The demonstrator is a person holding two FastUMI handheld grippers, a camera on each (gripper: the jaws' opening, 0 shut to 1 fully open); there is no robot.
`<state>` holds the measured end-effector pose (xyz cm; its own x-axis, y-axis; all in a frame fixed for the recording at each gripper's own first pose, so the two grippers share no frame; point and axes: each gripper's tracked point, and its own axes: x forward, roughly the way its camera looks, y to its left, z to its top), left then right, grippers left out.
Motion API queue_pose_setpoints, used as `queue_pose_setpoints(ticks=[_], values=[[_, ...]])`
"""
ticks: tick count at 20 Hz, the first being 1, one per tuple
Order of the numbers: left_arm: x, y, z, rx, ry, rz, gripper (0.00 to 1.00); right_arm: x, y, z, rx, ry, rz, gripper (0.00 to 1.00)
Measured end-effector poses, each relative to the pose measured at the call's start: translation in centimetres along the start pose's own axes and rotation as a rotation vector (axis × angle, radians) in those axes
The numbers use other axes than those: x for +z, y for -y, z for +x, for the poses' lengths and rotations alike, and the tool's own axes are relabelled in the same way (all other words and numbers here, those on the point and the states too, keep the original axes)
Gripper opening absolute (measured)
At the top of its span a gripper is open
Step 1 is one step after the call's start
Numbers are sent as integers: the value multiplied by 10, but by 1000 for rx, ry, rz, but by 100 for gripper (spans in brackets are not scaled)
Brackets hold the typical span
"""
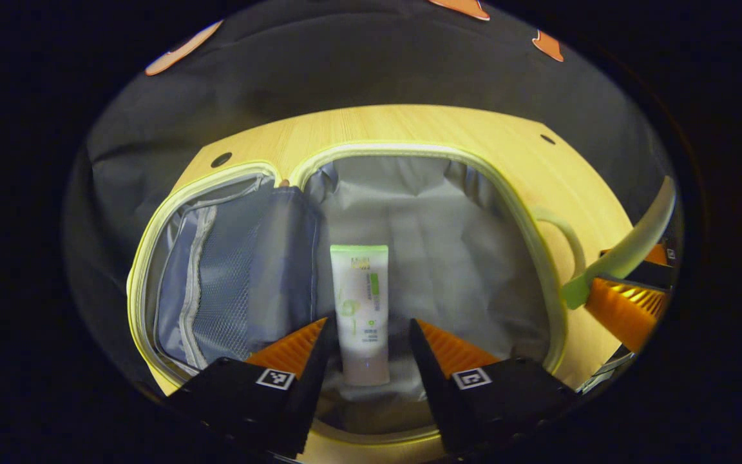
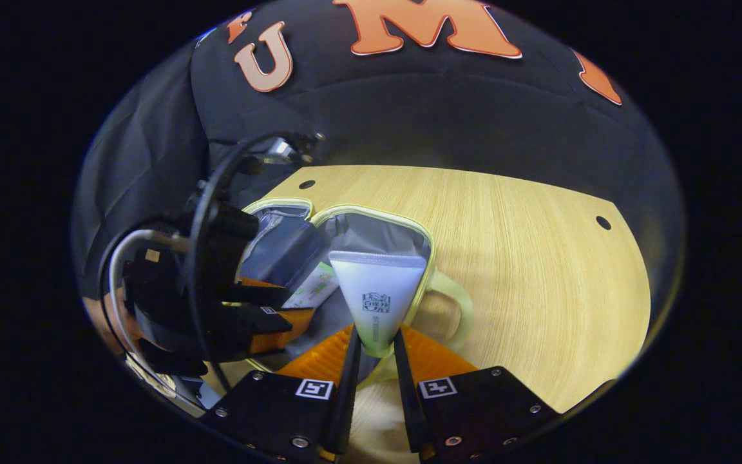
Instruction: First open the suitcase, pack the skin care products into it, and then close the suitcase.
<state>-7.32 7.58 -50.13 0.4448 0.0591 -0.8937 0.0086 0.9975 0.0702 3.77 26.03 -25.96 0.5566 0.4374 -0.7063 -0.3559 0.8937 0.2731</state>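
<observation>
The small suitcase lies open on the wooden table, with a yellow-green rim, grey lining and a mesh pocket in its left half. A white tube with green print lies on the lining of the right half. My left gripper stands open around it, with a gap at the right finger. My right gripper is shut on a second white tube, crimped end up, held over the suitcase's rim beside the handle. From the left gripper view that right gripper and its tube are at the right edge.
Bare wooden table top spreads to the right of the suitcase, with small round holes near its corners. The black booth cloth hangs behind. A person's hand and cables with the left gripper crowd the left side.
</observation>
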Motion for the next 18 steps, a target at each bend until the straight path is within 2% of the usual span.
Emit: queue_pose_setpoints(ticks=[1,7,10,15,18], values=[[7,-7,-8,16,46,2,88,-2,-1,2,6,-6,1,34],[38,-66,-78,107,254,-4,89,-16,-12,21,55,-91,43,34],[32,-108,-100,164,270,-26,89,-20,-16,11,70,-130,71,34],[16,-168,-104,211,263,-119,89,-28,-16,12,70,-203,101,34],[5,-194,-105,242,255,-155,89,-32,-16,23,52,-274,191,34]])
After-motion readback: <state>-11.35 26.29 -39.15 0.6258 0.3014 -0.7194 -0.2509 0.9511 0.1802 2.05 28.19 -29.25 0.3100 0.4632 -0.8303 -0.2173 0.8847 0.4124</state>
